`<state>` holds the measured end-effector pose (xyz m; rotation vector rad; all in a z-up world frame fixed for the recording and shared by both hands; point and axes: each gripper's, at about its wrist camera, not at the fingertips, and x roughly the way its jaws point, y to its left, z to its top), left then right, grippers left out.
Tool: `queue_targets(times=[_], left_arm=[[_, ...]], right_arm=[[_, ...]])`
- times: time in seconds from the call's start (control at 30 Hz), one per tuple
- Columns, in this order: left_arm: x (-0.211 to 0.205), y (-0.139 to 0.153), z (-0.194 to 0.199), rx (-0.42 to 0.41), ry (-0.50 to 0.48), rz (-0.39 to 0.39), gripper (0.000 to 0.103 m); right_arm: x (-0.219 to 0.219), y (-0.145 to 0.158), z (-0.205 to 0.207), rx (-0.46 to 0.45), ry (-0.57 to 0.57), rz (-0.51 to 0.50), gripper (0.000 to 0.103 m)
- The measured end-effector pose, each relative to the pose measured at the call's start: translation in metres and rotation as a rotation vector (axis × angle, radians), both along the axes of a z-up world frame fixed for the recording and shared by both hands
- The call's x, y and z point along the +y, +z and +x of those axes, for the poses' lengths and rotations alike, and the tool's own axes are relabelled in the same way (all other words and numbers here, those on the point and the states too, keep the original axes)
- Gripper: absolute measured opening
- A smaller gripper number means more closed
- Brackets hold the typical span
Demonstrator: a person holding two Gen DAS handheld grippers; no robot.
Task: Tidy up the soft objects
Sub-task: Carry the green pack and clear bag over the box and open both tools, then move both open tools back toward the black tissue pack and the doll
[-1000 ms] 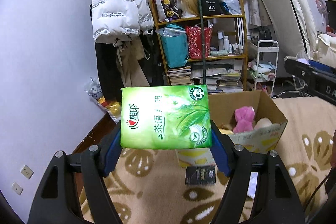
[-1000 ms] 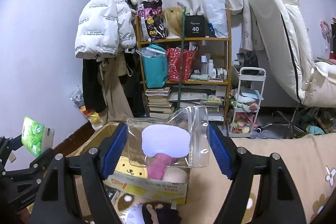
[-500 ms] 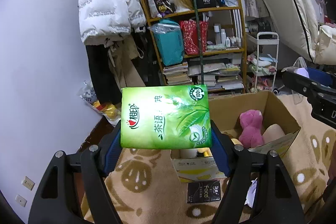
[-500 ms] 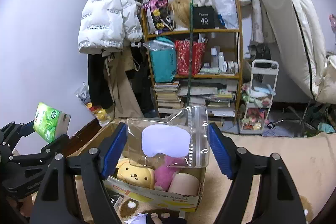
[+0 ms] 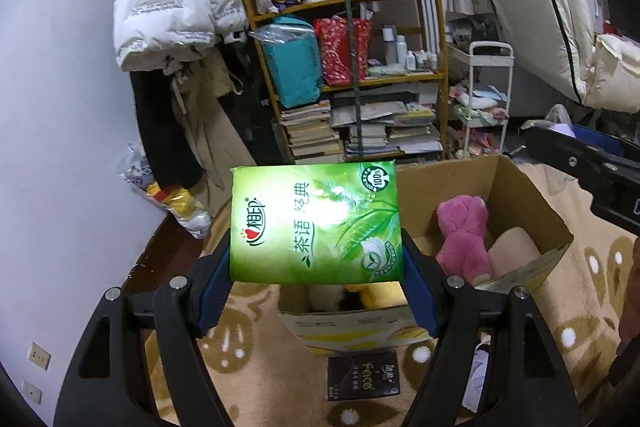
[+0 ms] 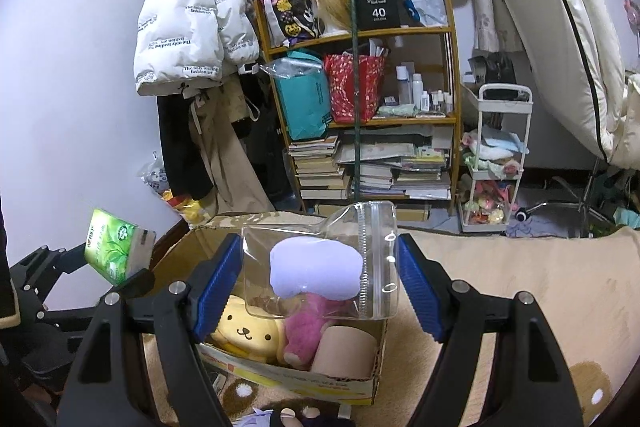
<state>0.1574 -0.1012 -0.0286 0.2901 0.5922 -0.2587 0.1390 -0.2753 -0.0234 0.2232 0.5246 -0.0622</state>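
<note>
My left gripper (image 5: pixel 316 279) is shut on a green tissue pack (image 5: pixel 314 223) and holds it above the near left corner of an open cardboard box (image 5: pixel 516 195). The pack also shows in the right wrist view (image 6: pixel 114 247). My right gripper (image 6: pixel 320 283) is shut on a clear zip bag holding a pale lilac pad (image 6: pixel 316 267), above the same box (image 6: pixel 280 377). Inside the box lie a yellow dog plush (image 6: pixel 244 331), a pink plush (image 6: pixel 304 331) and a beige roll (image 6: pixel 344 351).
The box sits on a beige patterned rug (image 5: pixel 256 359). A black tissue pack (image 5: pixel 362 375) lies in front of it. A cluttered wooden shelf (image 6: pixel 360 119), hanging white jacket (image 6: pixel 188 27), white trolley (image 6: pixel 496 163) and upright mattress (image 6: pixel 560 27) stand behind.
Both grippers have moved forward and over the box with their loads. The box now sits closer and lower in both views, showing more of its inside.
</note>
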Motion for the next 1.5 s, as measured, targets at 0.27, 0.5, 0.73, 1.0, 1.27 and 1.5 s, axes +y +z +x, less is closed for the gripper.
queue_targets(times=[0.27, 0.5, 0.73, 1.0, 1.27, 1.5], left_arm=[[-0.014, -0.015, 0.005, 0.054, -0.059, 0.007, 0.074], [-0.014, -0.017, 0.01, 0.063, -0.045, -0.004, 0.087], [-0.004, -0.017, 0.01, 0.064, 0.003, 0.015, 0.093], [0.019, -0.012, 0.003, 0.099, 0.067, -0.011, 0.097], [0.038, -0.002, -0.017, 0.12, 0.099, -0.002, 0.097], [0.051, 0.007, -0.041, 0.126, 0.12, 0.017, 0.097]], right_arm=[[-0.004, -0.011, 0.004, 0.016, 0.017, 0.058, 0.081], [-0.002, -0.021, 0.012, 0.061, 0.053, 0.087, 0.082], [-0.003, -0.028, 0.014, 0.093, 0.067, 0.09, 0.082], [-0.004, -0.025, 0.01, 0.1, 0.058, 0.087, 0.092], [0.005, -0.017, -0.008, 0.109, 0.063, 0.057, 0.1], [0.017, -0.013, -0.031, 0.144, 0.091, 0.02, 0.1]])
